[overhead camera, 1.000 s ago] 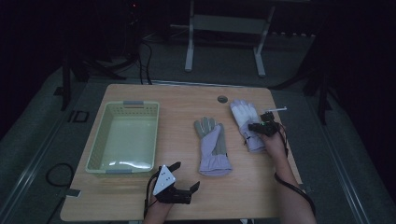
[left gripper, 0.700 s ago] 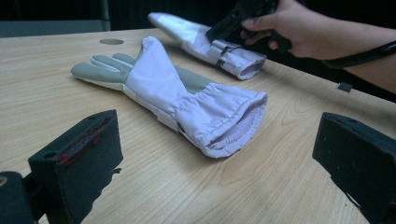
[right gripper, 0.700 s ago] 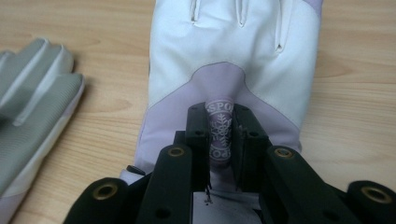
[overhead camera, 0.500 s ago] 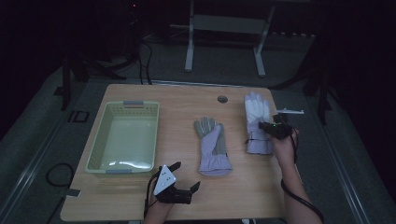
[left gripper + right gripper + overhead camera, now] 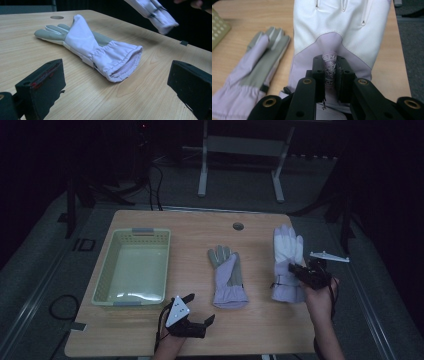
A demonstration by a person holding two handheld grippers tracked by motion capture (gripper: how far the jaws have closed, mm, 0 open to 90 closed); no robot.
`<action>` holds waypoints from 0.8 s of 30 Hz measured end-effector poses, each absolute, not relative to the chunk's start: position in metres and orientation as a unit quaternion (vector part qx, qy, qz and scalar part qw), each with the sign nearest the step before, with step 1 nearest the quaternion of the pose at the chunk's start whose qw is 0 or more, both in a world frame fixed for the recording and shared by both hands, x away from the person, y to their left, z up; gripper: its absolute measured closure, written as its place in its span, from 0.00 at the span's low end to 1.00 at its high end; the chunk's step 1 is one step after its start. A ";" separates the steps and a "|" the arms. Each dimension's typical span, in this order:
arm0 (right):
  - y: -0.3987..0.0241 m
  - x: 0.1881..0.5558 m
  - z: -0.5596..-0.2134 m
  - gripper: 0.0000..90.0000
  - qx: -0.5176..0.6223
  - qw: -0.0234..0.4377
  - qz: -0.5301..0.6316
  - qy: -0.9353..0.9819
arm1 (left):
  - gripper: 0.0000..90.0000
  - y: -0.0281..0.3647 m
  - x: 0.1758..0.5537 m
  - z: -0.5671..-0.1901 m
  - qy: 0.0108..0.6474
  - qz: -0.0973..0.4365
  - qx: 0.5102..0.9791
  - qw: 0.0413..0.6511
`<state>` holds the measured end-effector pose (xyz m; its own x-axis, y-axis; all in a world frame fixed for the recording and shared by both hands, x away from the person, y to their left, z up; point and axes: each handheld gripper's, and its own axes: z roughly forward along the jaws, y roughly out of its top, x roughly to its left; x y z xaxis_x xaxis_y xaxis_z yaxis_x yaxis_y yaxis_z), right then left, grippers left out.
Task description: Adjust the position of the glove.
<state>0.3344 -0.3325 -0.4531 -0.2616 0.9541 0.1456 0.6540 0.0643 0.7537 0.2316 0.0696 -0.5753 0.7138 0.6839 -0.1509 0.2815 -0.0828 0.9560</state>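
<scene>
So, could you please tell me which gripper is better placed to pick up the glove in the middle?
Left: the left gripper is open beside the middle glove; the right gripper grips the white glove.

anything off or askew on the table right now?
Nothing damaged or spilled. One oddity: the right glove is bunched where the right gripper pinches a fold near its cuff, and in the left gripper view its cuff end looks raised. The middle glove lies flat; the basket sits upright.
</scene>
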 end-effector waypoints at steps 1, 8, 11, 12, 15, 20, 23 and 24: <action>-0.334 0.329 -0.455 0.89 0.579 0.200 0.373 0.697 | 0.02 0.070 0.232 -0.575 0.337 0.171 0.716 0.587; -0.329 0.309 -0.470 0.88 0.582 0.199 0.358 0.702 | 0.02 0.069 0.231 -0.575 0.330 0.172 0.719 0.587; -0.327 0.313 -0.479 0.88 0.585 0.198 0.346 0.706 | 0.02 0.068 0.230 -0.575 0.327 0.175 0.720 0.587; -0.327 0.313 -0.479 0.88 0.585 0.198 0.346 0.706 | 0.02 0.068 0.230 -0.575 0.327 0.174 0.720 0.587; -0.326 0.320 -0.489 0.88 0.592 0.194 0.335 0.707 | 0.02 0.071 0.232 -0.576 0.330 0.158 0.717 0.593; -0.325 0.335 -0.505 0.86 0.601 0.185 0.314 0.711 | 0.02 0.074 0.234 -0.576 0.342 0.153 0.707 0.600; -0.324 0.341 -0.517 0.84 0.600 0.184 0.298 0.719 | 0.02 0.073 0.232 -0.576 0.338 0.159 0.709 0.598; -0.324 0.342 -0.520 0.84 0.602 0.181 0.296 0.719 | 0.02 0.073 0.232 -0.576 0.337 0.161 0.710 0.597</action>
<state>0.3424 -0.3242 -0.5205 -0.2087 0.9733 0.0962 0.7584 0.0989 0.6443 0.2320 0.0726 -0.5759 0.7207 0.6709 -0.1746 0.2876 -0.0603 0.9558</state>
